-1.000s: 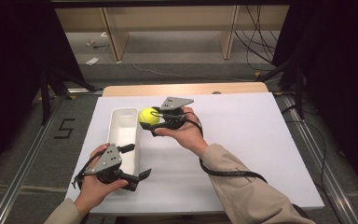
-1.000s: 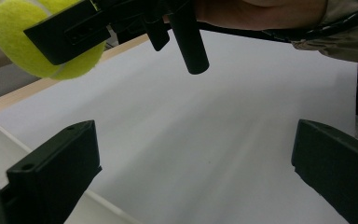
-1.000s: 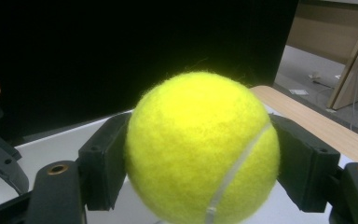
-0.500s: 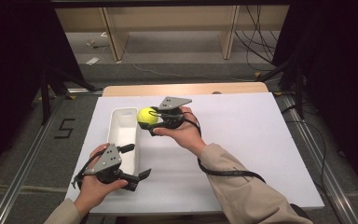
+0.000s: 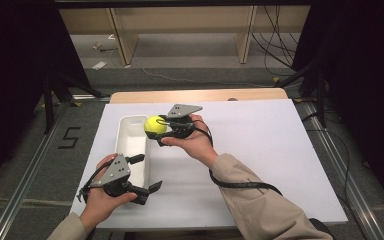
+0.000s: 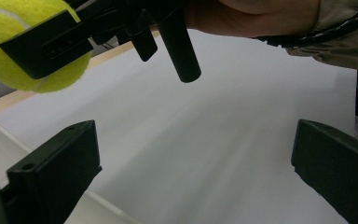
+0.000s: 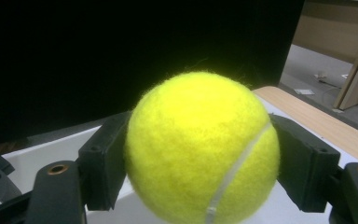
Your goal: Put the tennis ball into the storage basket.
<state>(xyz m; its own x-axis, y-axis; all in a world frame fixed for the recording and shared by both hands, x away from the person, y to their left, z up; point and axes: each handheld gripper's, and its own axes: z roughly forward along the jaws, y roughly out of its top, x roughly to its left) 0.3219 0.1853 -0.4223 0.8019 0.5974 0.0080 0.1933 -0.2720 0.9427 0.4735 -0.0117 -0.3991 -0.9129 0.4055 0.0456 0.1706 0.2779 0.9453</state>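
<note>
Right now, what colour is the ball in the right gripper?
Bright yellow-green with a pale curved seam; the ball shows best in the right gripper view.

High view: fixed overhead, looking forward and down over whole desk [image 5: 280,150]. Left gripper view: low above desk, facing across at tennis ball [image 6: 28,51] from below. Right gripper view: super close on same ball. Shared in all three: ball.

Black grippers, grey plates; beige sleeve [image 5: 260,205].
</note>
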